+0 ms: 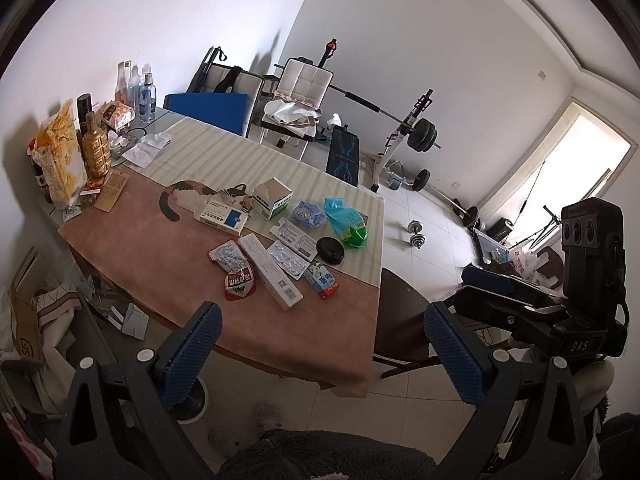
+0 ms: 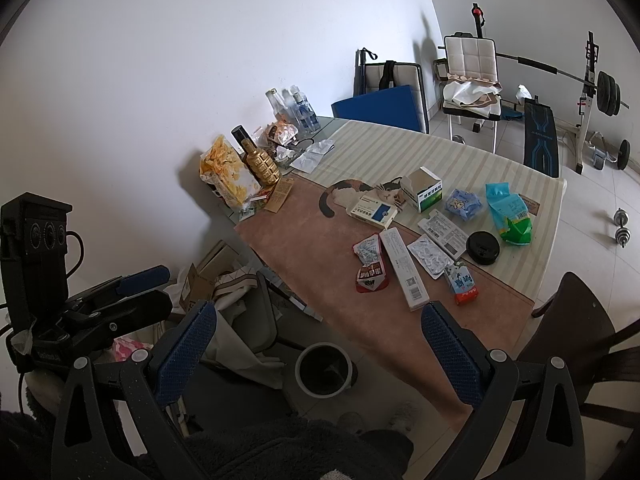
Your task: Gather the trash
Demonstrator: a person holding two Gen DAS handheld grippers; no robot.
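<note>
Both grippers — left (image 1: 320, 344) and right (image 2: 318, 346) — hang spread wide and empty, short of the table (image 1: 248, 320). The trash lies mid-table; the long white box (image 1: 270, 272) runs lengthwise toward the near edge, beside a red wrapper (image 1: 236, 276). Only the right view shows the bin (image 2: 324, 370) on the floor, fully open-mouthed.

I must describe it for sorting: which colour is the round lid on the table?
Black. The round lid shows best in the right wrist view.

Wrappers (image 2: 370, 266), boxes (image 2: 403, 267) — scattered flat on table (image 2: 304, 240) (bin (image 2: 323, 369) below).
</note>
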